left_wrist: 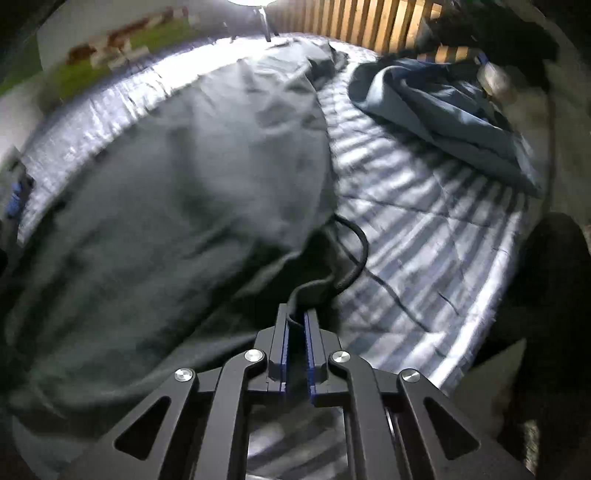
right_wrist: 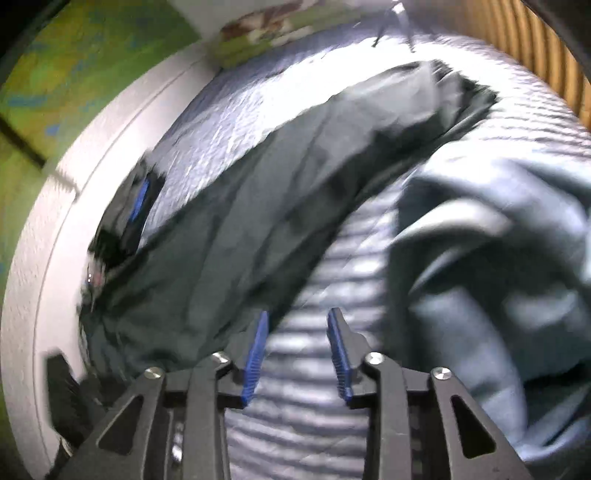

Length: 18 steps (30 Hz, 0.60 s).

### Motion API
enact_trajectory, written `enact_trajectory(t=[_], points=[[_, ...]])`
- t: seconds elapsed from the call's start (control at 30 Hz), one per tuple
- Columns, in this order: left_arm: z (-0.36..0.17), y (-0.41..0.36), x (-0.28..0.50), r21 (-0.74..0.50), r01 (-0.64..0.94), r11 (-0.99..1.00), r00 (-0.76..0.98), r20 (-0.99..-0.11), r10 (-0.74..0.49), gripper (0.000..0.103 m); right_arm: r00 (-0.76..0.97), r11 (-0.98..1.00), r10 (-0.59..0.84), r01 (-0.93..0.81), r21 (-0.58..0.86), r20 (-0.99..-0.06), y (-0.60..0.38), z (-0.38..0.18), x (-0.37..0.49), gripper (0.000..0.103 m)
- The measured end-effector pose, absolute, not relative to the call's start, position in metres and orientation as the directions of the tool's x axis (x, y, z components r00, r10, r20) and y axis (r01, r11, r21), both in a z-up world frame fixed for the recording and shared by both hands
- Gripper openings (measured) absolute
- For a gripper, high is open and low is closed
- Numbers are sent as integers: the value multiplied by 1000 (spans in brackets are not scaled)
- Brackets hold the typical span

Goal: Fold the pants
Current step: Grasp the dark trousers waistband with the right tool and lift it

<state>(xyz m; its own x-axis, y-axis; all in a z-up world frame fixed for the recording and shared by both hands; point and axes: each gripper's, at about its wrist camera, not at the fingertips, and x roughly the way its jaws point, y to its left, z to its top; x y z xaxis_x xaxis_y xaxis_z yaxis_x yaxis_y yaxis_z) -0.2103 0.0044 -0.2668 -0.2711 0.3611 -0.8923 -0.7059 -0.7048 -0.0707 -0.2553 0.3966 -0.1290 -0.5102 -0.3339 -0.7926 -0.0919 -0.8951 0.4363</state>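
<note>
Dark grey-green pants (left_wrist: 184, 203) lie spread over a striped blue-and-white quilt (left_wrist: 424, 221). My left gripper (left_wrist: 295, 314) is shut on a fold of their near edge, and the cloth shows pinched between the blue pads. A black drawstring (left_wrist: 360, 251) loops out just beyond the grip. In the right wrist view the pants (right_wrist: 240, 221) run diagonally from lower left to upper right. My right gripper (right_wrist: 298, 314) stands open over bare quilt (right_wrist: 314, 369), with the pants' edge beside its left finger and nothing between the pads. The blurred black-and-blue shape at the pants' far side looks like the left gripper (right_wrist: 136, 206).
A crumpled blue-grey garment (left_wrist: 443, 110) lies on the quilt to the right, large in the right wrist view (right_wrist: 498, 258). Wooden slats (left_wrist: 369, 22) stand behind the bed. A white bed edge (right_wrist: 55, 240) curves along the left, with green floor (right_wrist: 74, 55) beyond.
</note>
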Motion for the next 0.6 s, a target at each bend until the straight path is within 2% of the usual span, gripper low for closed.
enact_trajectory(t=[0.07, 0.2, 0.27, 0.3, 0.33, 0.4, 0.5, 0.6], points=[[-264, 3, -209, -64, -711, -700, -265, -898, 352, 7, -556, -880, -312, -137, 455, -770, 427, -118, -270, 41], [-254, 3, -207, -83, -722, -687, -233, -905, 355, 13, -624, -819, -242, -279, 502, -743, 502, -112, -320, 44], [-241, 1, -208, -121, -716, -688, -222, -895, 388, 29, -627, -795, -219, -329, 510, -747, 527, -116, -342, 44], [-234, 0, -208, -133, -707, -694, -225, -889, 399, 49, -630, -776, -198, -368, 513, -751, 546, -121, -358, 44], [-230, -1, -208, -134, -706, -695, -228, -887, 402, 61, -632, -766, -183, -388, 512, -753, 556, -124, -366, 44], [-220, -3, -210, -130, -703, -699, -241, -882, 406, 61, -629, -710, -184, -447, 545, -756, 587, -139, -392, 44], [-216, -7, -217, -173, -674, -719, -232, -874, 428, 61, -662, -602, -240, -472, 644, -710, 617, -161, -416, 44], [-227, -9, -223, -219, -645, -732, -198, -877, 437, 61, -664, -593, -249, -471, 653, -705, 630, -174, -444, 44]])
